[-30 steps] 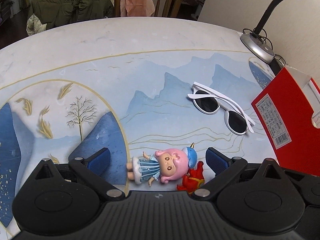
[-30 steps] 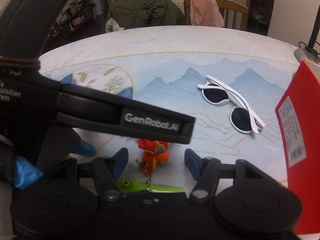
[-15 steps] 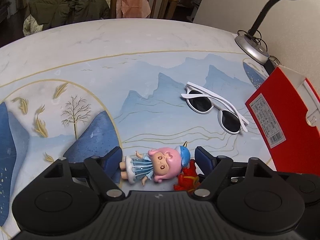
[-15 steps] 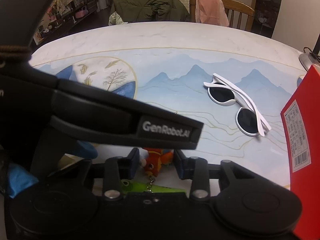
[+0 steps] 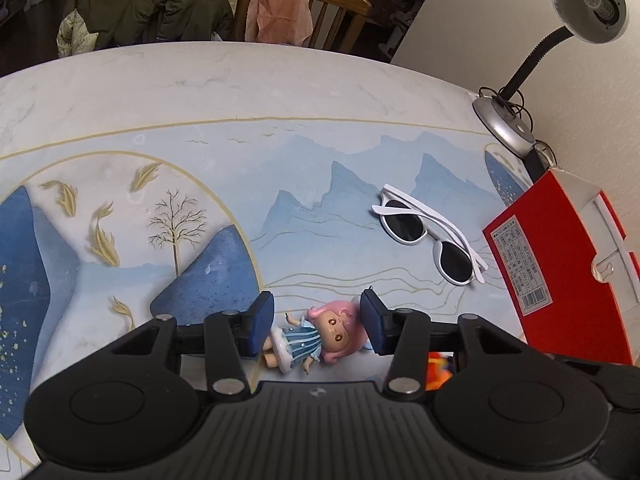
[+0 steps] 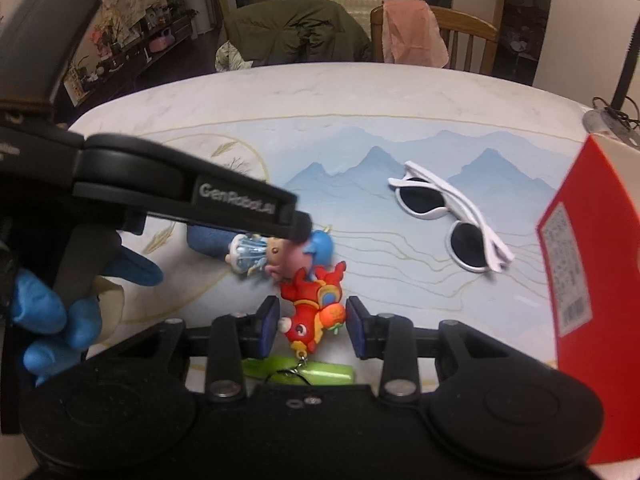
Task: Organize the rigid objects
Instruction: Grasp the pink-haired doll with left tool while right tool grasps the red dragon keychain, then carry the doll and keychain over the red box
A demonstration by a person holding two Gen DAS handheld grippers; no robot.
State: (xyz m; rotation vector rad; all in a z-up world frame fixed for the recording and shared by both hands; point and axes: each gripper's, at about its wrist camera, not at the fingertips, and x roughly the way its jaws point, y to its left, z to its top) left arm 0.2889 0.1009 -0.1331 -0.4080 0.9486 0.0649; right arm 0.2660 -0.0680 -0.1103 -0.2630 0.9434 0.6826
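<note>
Both grabs just starting: left gripper (image 5: 316,326) has just been closing around the pink-haired doll figurine (image 5: 320,334), right gripper (image 6: 312,326) has just been closing onto the red fish keychain toy (image 6: 314,308); white plastic sunglasses (image 5: 430,236) untouched mid-table, red cardboard box (image 5: 560,264) waits at the right edge.

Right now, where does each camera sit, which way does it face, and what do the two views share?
Left wrist: sits on the left gripper, angled down across the table; its jaws, which have just been closing, bracket the pink-haired doll.
Right wrist: sits on the right gripper, angled down likewise; its pads grip the red fish charm; the left gripper and a blue-gloved hand show at left.
Shared: doll, white sunglasses, red box, chairs beyond the table.
</note>
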